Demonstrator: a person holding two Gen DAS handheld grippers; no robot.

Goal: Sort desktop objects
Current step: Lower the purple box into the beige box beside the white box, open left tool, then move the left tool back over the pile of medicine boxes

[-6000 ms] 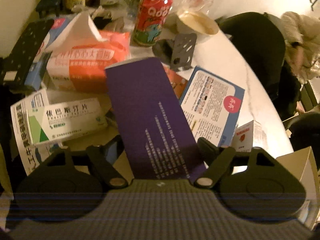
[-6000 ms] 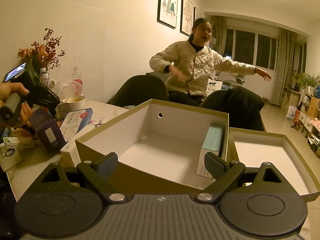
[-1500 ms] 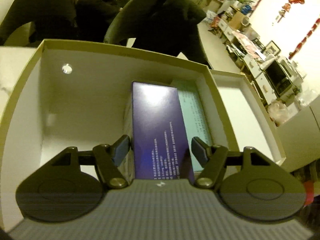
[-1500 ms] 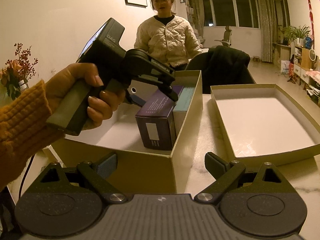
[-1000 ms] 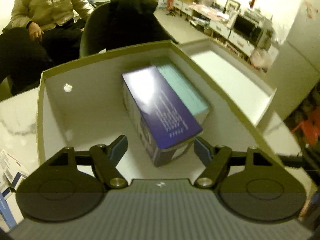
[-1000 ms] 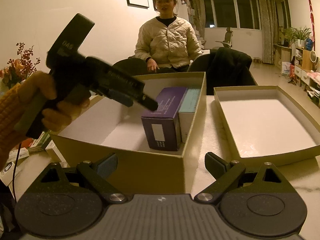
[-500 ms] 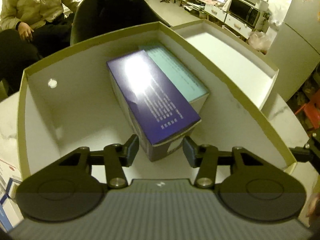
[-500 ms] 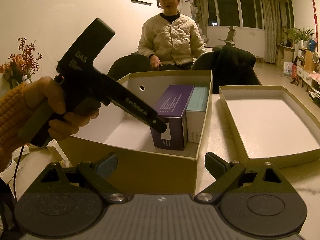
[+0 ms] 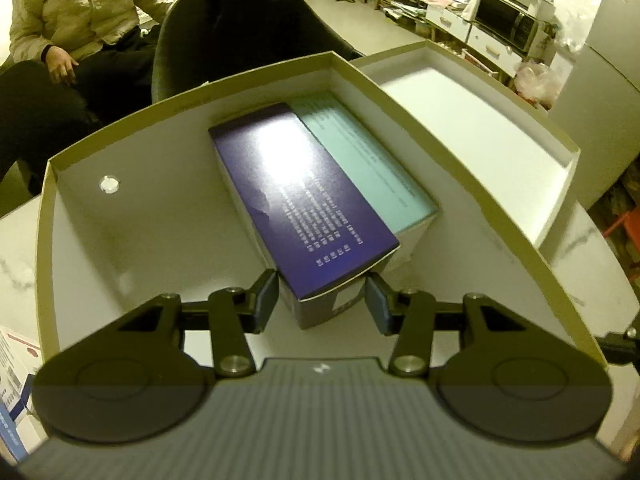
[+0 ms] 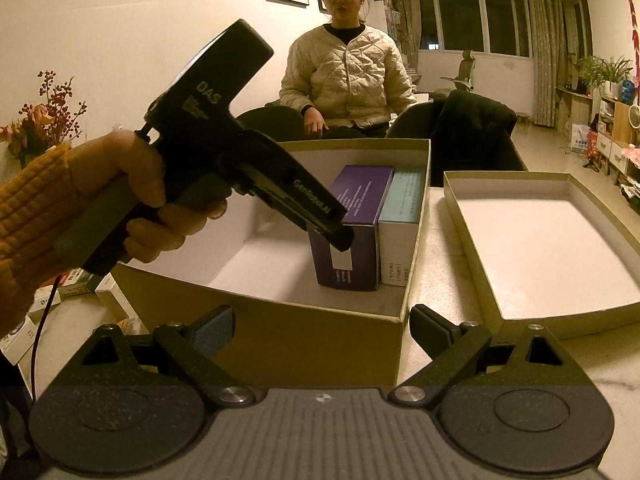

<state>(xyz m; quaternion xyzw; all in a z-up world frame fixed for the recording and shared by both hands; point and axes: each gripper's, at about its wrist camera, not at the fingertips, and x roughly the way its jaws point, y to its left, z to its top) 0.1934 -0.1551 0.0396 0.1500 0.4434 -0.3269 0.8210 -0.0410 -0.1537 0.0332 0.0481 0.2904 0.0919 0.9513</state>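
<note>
Left gripper (image 9: 320, 300) fingers apart astride purple rectangular carton (image 9: 298, 196), contact unclear; right gripper (image 10: 320, 328) fingers apart, empty, visible right-wrist only.

Purple box (image 9: 296, 208) print too blurred to read, small boxes (image 10: 44, 300) hidden behind sleeve (image 10: 28, 208)

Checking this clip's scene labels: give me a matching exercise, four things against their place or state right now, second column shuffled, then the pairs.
Things:
1. purple box
2. teal box
3. shallow lid tray
4. right gripper

Places or states:
A. holds nothing, beside the deep cardboard box
B. open, nothing between its fingers
C. against the deep box's side wall
D. in the deep box, its near end between the left gripper fingers

Pairs: 1-D, 2-C, 3-A, 4-B
</note>
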